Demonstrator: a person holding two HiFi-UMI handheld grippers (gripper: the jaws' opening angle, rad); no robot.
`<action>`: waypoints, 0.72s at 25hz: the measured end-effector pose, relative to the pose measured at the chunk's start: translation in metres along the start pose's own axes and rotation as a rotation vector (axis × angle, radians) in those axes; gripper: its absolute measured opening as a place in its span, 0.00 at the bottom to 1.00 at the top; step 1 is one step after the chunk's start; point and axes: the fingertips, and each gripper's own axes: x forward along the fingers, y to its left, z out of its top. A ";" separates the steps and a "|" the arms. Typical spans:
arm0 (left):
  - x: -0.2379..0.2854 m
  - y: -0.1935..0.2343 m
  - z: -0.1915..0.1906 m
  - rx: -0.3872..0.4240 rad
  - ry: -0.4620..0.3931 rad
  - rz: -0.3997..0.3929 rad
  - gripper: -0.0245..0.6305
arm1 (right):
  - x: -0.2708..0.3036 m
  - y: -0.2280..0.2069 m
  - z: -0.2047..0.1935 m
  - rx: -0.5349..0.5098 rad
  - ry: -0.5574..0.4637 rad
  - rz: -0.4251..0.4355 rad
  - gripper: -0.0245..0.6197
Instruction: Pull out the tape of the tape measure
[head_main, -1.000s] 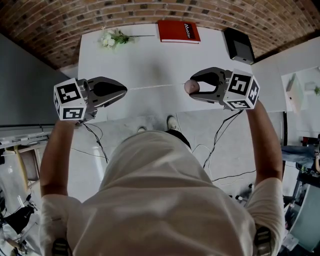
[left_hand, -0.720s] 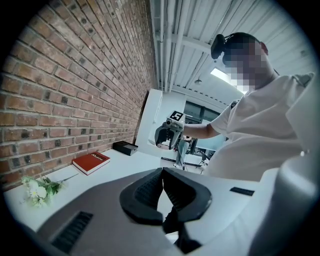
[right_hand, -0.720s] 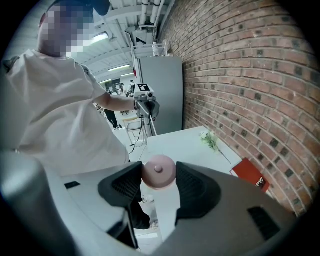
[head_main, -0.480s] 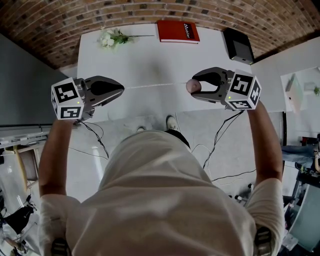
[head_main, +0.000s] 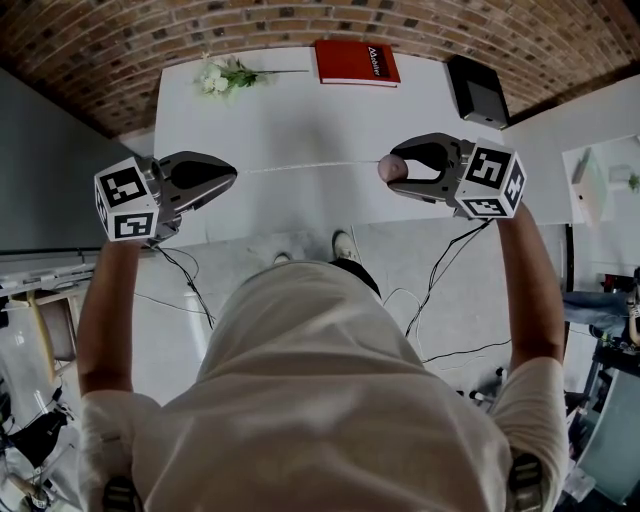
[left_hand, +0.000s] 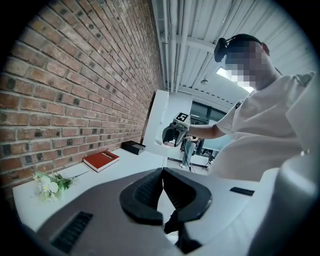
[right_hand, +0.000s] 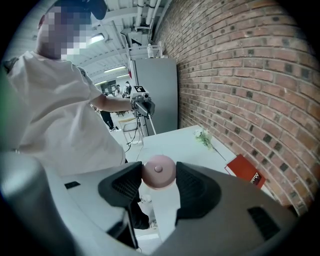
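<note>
Along the far edge of the white tabletop (head_main: 300, 115), against the brick wall (head_main: 120, 60), lie a bunch of flowers (head_main: 228, 75) at the left, a red book (head_main: 357, 62) in the middle and a black box (head_main: 478, 90) at the right corner; all three are well apart from the tools, which are held in the air above the tabletop's near edge; below that edge a shoe (head_main: 345, 245) and loose cables (head_main: 190, 285) show on the floor (head_main: 460, 290), and the person's white shirt fills the lower half of the head view; the right tool (head_main: 388, 167) is clamped on the round pink tape measure (head_main: 392, 170), one pad on each side of its case, its centre button facing the right gripper view's camera; the left tool (head_main: 234, 177) is clenched, jaws pressed together on the end of the tape (head_main: 310, 166), which runs as a thin pale line, nearly level, from its tip across to the case; the tools face each other with the tape between them; against a second ago the left tool sits slightly further left and the right tool slightly further right, so the drawn-out stretch of tape is a little longer; the book, flowers and box lie where they were.
</note>
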 end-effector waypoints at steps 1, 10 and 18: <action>-0.001 0.002 -0.001 -0.001 0.001 0.006 0.04 | 0.000 -0.001 -0.001 0.000 0.002 -0.003 0.38; -0.012 0.015 0.005 -0.007 -0.024 0.062 0.04 | 0.000 -0.006 -0.001 0.002 -0.002 -0.008 0.38; -0.005 0.009 0.008 0.007 -0.026 0.053 0.04 | 0.000 -0.005 0.000 0.001 -0.004 -0.015 0.38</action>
